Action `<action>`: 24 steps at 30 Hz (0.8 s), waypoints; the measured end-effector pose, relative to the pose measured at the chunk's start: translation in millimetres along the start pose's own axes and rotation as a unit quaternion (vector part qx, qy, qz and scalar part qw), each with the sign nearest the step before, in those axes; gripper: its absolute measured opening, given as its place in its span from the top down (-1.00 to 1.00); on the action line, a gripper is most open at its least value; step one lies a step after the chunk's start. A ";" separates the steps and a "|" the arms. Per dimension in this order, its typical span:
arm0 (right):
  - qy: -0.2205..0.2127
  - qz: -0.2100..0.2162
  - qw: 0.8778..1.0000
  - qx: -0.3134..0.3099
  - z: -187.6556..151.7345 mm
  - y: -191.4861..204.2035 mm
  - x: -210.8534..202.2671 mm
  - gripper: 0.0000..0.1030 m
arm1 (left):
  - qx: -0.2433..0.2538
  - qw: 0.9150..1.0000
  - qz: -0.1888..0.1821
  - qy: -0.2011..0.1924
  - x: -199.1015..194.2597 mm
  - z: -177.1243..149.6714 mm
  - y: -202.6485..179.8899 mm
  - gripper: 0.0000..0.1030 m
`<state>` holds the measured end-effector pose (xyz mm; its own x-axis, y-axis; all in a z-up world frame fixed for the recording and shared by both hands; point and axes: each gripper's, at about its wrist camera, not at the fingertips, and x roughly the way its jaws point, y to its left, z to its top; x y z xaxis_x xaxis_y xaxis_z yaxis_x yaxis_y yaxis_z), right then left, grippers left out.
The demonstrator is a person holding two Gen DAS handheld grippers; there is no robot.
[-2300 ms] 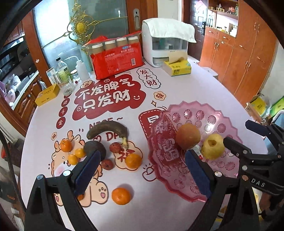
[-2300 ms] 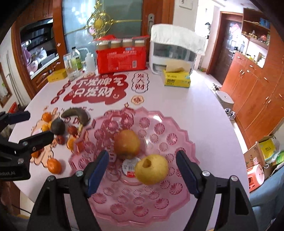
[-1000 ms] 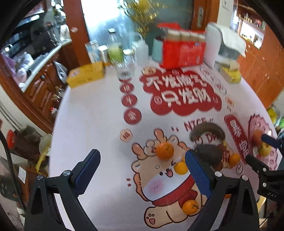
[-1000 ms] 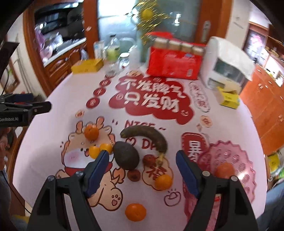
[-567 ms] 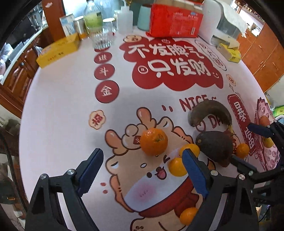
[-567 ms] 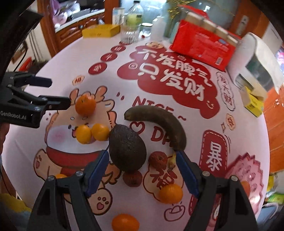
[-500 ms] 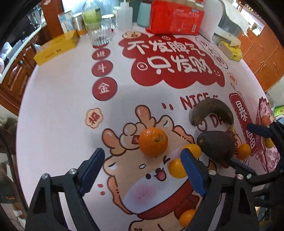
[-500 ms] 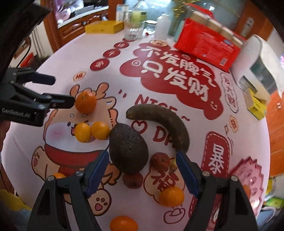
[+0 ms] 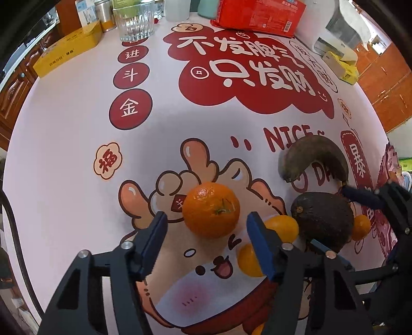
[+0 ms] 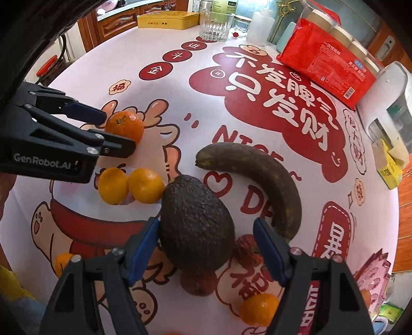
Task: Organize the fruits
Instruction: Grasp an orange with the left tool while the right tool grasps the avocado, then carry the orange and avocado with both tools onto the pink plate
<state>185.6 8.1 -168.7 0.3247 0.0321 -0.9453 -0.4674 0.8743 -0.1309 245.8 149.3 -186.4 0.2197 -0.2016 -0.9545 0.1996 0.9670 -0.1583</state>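
The left gripper (image 9: 204,228) had its jaws closing around the round orange tangerine (image 9: 211,209), apparently not yet pressing. The right gripper (image 10: 206,233) likewise straddled the dark pebbled avocado (image 10: 196,226) on the table (image 9: 64,134). Beyond, the blackened banana (image 10: 253,177) lay close; closing jaws might nudge it.

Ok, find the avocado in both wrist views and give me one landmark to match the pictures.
Left wrist view: the avocado lies at lower right, below the dark banana, between the right gripper's fingers.
Right wrist view: the avocado fills the lower centre, between the same fingers, with the banana up and to its right.
Shared landmark: the ribbed glass at the table's far edge.
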 end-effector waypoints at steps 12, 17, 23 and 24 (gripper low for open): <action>-0.009 0.008 0.999 0.038 -1.2 -3.0 -1.1 -0.11 | -0.024 0.999 -0.028 -0.008 8.5 1.2 3.3 0.18; -0.020 0.009 0.996 0.081 -4.8 -17.0 -13.4 -0.11 | -0.031 0.999 -0.036 -0.020 0.7 -0.8 2.9 0.20; -0.038 0.012 0.992 0.122 -10.0 -27.9 -33.7 -0.11 | -0.004 0.998 -0.034 -0.049 -31.0 -5.0 -12.4 0.20; -0.043 0.012 0.991 0.128 -11.5 -28.4 -39.5 -0.11 | 0.001 0.998 -0.034 -0.054 -37.6 -6.0 -16.2 0.20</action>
<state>176.6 -23.6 -131.1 0.3898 0.0865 -0.9168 -0.2565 0.9664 -0.0179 228.6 142.1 -149.4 0.3079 -0.2835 -0.9082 0.2204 0.9499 -0.2218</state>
